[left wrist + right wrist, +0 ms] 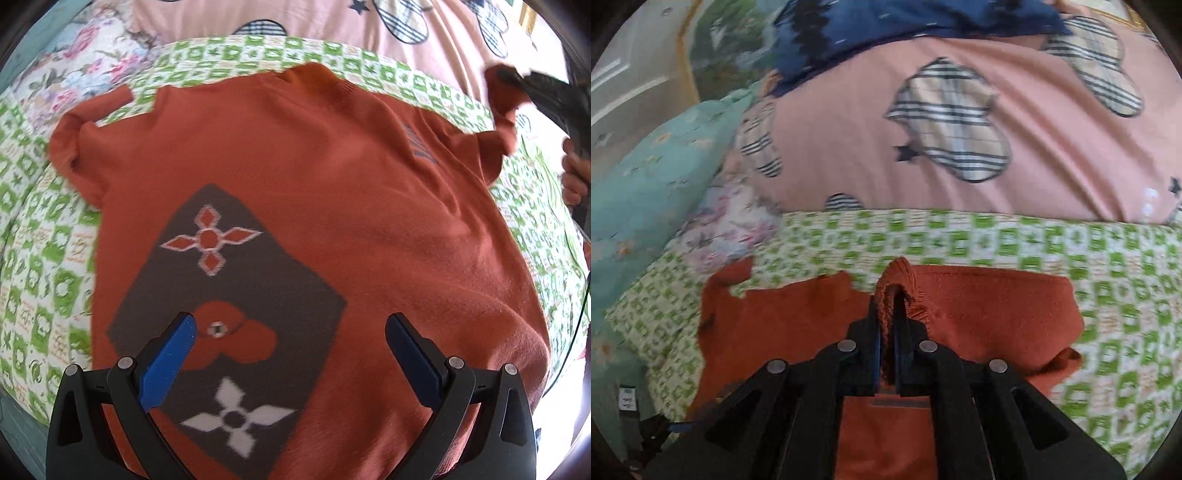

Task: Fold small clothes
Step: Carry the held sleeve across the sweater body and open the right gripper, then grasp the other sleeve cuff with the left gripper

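Observation:
A small rust-orange sweater (314, 177) with a grey patch of flower shapes (229, 295) lies spread on a green-and-white checked quilt (48, 280). My left gripper (291, 332) is open, hovering over the sweater's lower part with its blue pads either side of the patch. My right gripper (891, 299) is shut on a sleeve cuff of the sweater (901, 280) and lifts it off the quilt. In the left wrist view the right gripper (517, 79) shows at the upper right, holding the sleeve end.
A pink duvet with plaid shapes (923, 129) lies beyond the quilt (1108, 295). A teal pillow (653, 177) and a floral cloth (731, 221) sit at the left. A dark blue cloth (886, 26) lies at the far back.

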The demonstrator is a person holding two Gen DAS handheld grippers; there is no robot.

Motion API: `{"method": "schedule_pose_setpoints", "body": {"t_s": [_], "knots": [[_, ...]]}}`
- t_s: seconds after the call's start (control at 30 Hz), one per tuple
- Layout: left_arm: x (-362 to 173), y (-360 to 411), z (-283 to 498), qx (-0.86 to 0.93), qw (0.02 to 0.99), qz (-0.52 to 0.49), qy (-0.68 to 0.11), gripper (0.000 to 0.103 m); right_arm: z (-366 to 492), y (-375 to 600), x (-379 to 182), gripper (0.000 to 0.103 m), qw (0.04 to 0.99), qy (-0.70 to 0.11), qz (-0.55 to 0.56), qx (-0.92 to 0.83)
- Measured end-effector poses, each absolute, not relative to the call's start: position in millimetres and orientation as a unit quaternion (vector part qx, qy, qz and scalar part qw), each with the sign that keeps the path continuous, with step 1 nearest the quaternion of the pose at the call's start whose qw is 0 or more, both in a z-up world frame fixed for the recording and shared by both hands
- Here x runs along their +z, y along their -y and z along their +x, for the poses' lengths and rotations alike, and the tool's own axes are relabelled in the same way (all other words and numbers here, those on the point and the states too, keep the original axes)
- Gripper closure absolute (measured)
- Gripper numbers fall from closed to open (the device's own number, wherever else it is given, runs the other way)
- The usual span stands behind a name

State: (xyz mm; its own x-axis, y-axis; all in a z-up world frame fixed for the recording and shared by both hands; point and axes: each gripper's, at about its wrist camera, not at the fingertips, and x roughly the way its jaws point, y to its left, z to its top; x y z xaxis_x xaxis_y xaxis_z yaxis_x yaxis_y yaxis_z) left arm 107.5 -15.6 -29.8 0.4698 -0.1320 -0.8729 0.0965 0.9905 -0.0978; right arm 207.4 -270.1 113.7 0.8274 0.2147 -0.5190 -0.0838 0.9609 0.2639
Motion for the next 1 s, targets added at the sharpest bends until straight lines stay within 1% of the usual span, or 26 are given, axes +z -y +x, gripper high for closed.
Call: {"method": "schedule_pose_setpoints", "body": {"t_s": [0.13,0.3,0.37,0.4,0.43,0.47,0.5,0.53,0.63,0.73,0.9,0.97,1.0], "knots": [[-28,-6,102,-0.052,0.861,-0.034,-0.505,0.001,235,171,97,0.097,0.928,-0.316,0.067,0.185],[-28,-34,95,-0.033,0.863,-0.050,-0.502,0.001,263,85,57,0.097,0.888,-0.375,0.051,0.263],[-28,-43,95,-0.027,0.863,-0.056,-0.501,0.001,274,68,38,0.093,0.873,-0.402,0.055,0.273],[-28,-47,96,-0.025,0.864,-0.058,-0.500,0.001,279,62,30,0.089,0.867,-0.414,0.059,0.272],[-28,-50,97,-0.021,0.864,-0.059,-0.500,0.001,283,60,21,0.076,0.859,-0.428,0.070,0.271],[-29,-52,99,-0.018,0.864,-0.058,-0.500,0.001,286,61,17,0.068,0.853,-0.438,0.083,0.272],[-29,-54,101,-0.017,0.865,-0.057,-0.499,0.001,285,64,13,0.056,0.851,-0.439,0.096,0.271],[-29,-56,102,-0.016,0.866,-0.055,-0.497,0.001,282,69,13,0.049,0.855,-0.432,0.104,0.268],[-26,-56,114,-0.018,0.874,-0.038,-0.484,0.001,267,93,23,0.049,0.868,-0.413,0.124,0.246],[-20,-48,130,-0.028,0.886,0.001,-0.462,0.001,248,132,36,0.049,0.879,-0.393,0.158,0.217],[-10,-12,155,-0.083,0.913,0.142,-0.373,0.001,203,196,43,0.049,0.890,-0.374,0.208,0.157],[-20,10,167,-0.113,0.906,0.228,-0.338,0.001,184,216,40,0.049,0.890,-0.371,0.228,0.135],[-26,16,173,-0.120,0.899,0.256,-0.334,0.001,176,223,39,0.049,0.891,-0.370,0.232,0.127]]}}
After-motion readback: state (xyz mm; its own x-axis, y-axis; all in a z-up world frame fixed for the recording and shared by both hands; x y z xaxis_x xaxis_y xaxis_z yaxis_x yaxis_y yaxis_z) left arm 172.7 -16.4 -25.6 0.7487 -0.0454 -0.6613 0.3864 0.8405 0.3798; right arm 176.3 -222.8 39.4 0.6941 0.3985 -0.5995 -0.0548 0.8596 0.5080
